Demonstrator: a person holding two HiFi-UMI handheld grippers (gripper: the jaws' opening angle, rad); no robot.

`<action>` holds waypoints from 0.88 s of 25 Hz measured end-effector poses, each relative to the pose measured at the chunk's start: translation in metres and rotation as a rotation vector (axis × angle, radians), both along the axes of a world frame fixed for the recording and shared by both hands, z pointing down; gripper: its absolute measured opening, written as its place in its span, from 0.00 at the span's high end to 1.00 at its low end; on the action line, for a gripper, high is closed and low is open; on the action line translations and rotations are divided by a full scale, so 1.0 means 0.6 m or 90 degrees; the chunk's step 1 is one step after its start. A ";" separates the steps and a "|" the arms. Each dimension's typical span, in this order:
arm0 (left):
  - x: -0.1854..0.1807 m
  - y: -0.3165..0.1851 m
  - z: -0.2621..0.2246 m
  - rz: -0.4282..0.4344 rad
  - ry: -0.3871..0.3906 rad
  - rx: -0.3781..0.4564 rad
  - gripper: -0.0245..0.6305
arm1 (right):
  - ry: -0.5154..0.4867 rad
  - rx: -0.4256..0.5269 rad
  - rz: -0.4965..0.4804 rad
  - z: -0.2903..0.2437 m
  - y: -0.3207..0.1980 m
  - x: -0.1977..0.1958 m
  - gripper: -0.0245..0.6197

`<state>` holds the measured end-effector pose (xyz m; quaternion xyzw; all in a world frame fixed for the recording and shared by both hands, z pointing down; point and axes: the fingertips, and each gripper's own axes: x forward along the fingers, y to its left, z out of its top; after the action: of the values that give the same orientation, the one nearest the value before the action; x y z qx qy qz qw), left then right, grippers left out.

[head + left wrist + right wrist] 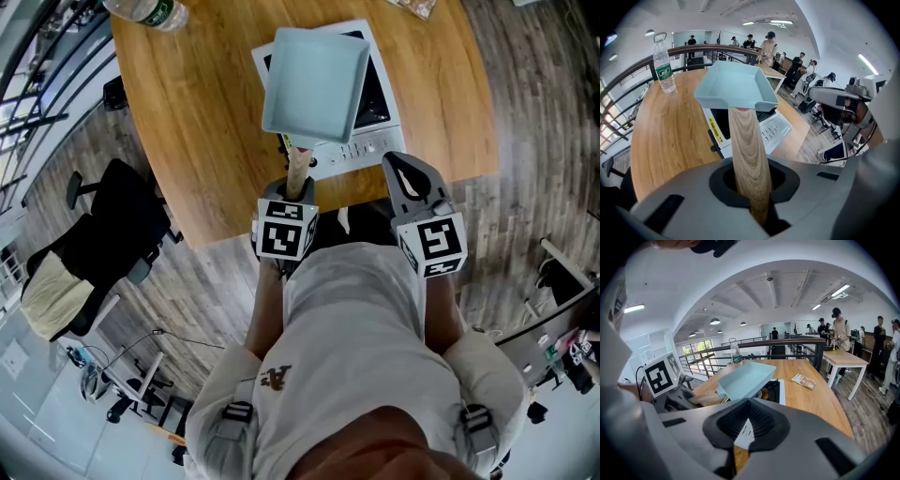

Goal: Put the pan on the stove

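A pale blue square pan (314, 84) (733, 86) (743, 378) with a wooden handle (298, 169) (747, 154) hangs tilted just above the white stove (375, 141) (776, 129) (780, 392) on the wooden table (187, 122). My left gripper (292, 192) (752, 180) is shut on the handle's near end, by the table's front edge. My right gripper (405, 173) (747, 420) is to the right of the handle, over the stove's near right corner, shut with nothing in it. The pan hides most of the stove's dark top.
A water bottle (150, 11) (663, 61) stands at the table's far left and a booklet (804, 380) lies at the far right. A black office chair (103, 244) is left of the table. A railing, desks and several people are beyond it.
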<state>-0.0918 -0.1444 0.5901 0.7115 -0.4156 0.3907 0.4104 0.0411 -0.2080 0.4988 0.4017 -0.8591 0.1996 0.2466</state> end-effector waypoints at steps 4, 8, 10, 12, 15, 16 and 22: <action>0.002 -0.001 0.011 0.002 -0.001 -0.007 0.89 | 0.002 -0.006 0.001 0.009 -0.003 0.003 0.93; 0.005 -0.002 0.017 0.000 0.001 -0.014 0.89 | 0.005 -0.012 0.002 0.012 -0.004 0.006 0.93; 0.007 -0.003 0.019 -0.001 0.002 -0.016 0.89 | 0.005 -0.014 0.002 0.013 -0.004 0.007 0.93; 0.010 -0.005 0.021 -0.001 0.003 -0.019 0.89 | 0.006 -0.017 0.001 0.015 -0.006 0.007 0.93; 0.012 -0.008 0.027 -0.001 0.002 -0.021 0.89 | 0.007 -0.021 -0.003 0.019 -0.008 0.005 0.93; 0.012 -0.009 0.028 -0.001 0.002 -0.022 0.89 | 0.007 -0.022 -0.004 0.020 -0.009 0.005 0.93; 0.019 -0.010 0.032 0.001 -0.003 -0.027 0.89 | 0.008 -0.026 -0.005 0.023 -0.014 0.010 0.93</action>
<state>-0.0802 -0.1507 0.6093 0.7022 -0.4076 0.4012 0.4241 0.0469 -0.2161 0.5125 0.3943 -0.8550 0.2136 0.2606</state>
